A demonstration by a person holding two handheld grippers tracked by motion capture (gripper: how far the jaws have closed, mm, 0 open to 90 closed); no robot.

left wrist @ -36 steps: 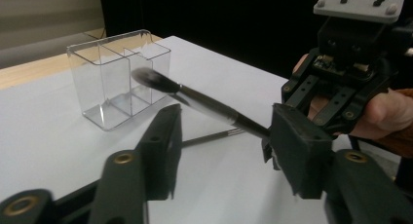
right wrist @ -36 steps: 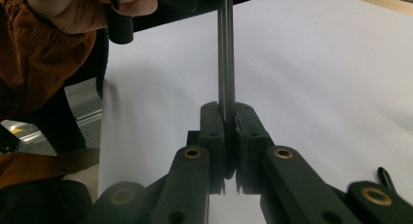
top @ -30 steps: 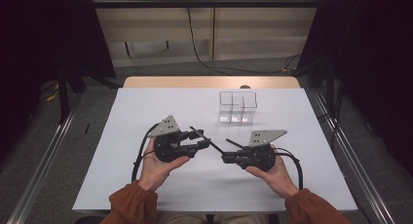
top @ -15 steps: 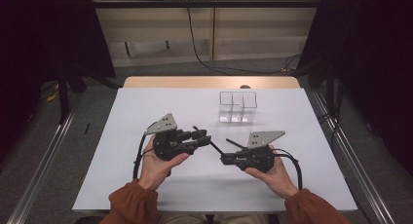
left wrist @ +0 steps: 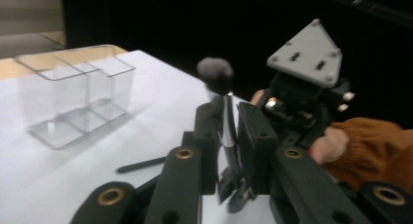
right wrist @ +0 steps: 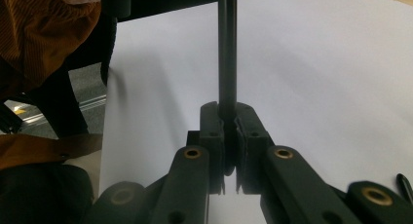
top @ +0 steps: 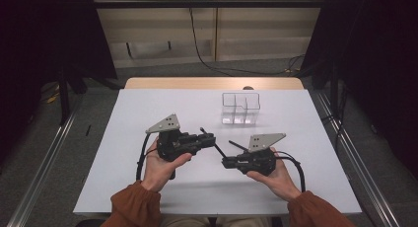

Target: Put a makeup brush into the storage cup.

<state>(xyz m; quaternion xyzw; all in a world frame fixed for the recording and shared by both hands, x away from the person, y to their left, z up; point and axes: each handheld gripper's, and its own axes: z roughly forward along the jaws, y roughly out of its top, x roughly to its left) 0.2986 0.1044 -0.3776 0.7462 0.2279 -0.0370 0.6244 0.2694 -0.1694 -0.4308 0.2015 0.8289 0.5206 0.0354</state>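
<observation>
A thin black brush (top: 219, 149) with a dark fluffy head (left wrist: 215, 73) hangs above the white table between my two grippers. My right gripper (top: 226, 161) is shut on the handle's end, and the handle (right wrist: 227, 48) runs straight away from its jaws (right wrist: 227, 107). My left gripper (top: 213, 137) has just been closing, and its pads now press on the handle below the head (left wrist: 228, 109). Beyond my left jaws I see the right gripper's grey plate (left wrist: 307, 53) and the hand holding it.
A clear divided box (top: 231, 113) (left wrist: 73, 97) stands empty at the table's far middle. A loose black stick (top: 237, 145) (left wrist: 141, 164) (right wrist: 404, 182) lies on the white table top (top: 148, 113) just beyond the right gripper. Dark curtains and floor rails flank the table.
The left gripper's jaws have drawn together onto the brush handle. Both hands have stayed where they were, and the right gripper has kept its hold.
</observation>
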